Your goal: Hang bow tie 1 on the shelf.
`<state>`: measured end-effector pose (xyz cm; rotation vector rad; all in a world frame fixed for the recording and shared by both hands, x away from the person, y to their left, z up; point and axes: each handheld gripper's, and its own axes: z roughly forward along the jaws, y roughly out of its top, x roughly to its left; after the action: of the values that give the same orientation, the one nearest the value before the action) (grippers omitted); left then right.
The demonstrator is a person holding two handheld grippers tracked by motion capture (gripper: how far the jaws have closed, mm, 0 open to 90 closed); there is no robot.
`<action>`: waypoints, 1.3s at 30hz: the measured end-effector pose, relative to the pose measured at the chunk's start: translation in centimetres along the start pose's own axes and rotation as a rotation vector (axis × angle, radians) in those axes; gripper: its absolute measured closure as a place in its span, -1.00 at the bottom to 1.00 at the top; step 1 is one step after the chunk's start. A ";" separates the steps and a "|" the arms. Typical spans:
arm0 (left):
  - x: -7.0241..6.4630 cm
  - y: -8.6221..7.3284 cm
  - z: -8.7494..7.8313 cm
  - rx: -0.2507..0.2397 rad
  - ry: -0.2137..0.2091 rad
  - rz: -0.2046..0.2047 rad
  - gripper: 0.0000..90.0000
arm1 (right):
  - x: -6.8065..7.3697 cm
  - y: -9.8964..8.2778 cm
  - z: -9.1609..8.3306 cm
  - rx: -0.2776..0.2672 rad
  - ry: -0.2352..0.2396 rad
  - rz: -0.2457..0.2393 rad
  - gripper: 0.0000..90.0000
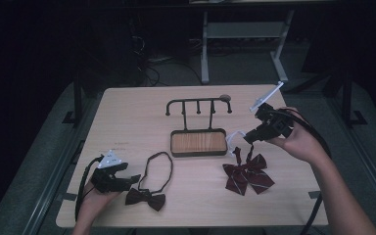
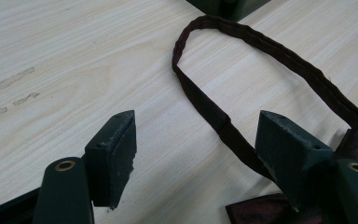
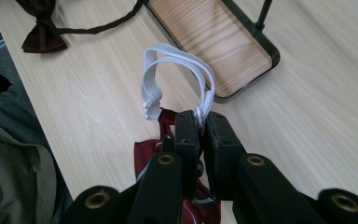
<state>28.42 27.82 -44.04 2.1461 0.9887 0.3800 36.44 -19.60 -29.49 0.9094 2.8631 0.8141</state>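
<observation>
Right gripper view: right claw [image 3: 199,128] clamped on the striped bow tie's white strap [image 3: 177,63], tie dangling near the hook stand [image 1: 198,104].
Thin elastic could slip free; left claw [image 2: 193,154], jaws apart, straddles the dark bow tie's band [image 2: 205,105] on the table [image 1: 127,112].

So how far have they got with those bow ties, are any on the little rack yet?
None yet: the rack's pegs are bare. In hand, the right gripper is shut on the white strap of the striped red bow tie, lifting it beside the rack's tray. The left gripper is open around the dark bow tie's neck band, not yet gripping. Probably both ties remain to be hung.
</observation>
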 end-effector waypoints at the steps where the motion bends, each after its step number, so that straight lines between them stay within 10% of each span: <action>1: 0.0 0.0 0.0 -0.005 0.001 0.000 -0.34 | 0.1 0.1 -0.1 -0.001 -0.001 -0.004 0.86; 39: -0.1 0.1 -0.2 0.003 0.004 0.012 -0.34 | -0.8 4.5 -1.8 0.004 -0.045 -0.016 0.86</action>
<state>28.25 27.81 -43.80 2.1557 0.9795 0.3893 39.16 -17.71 -25.84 0.8919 2.8304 0.7767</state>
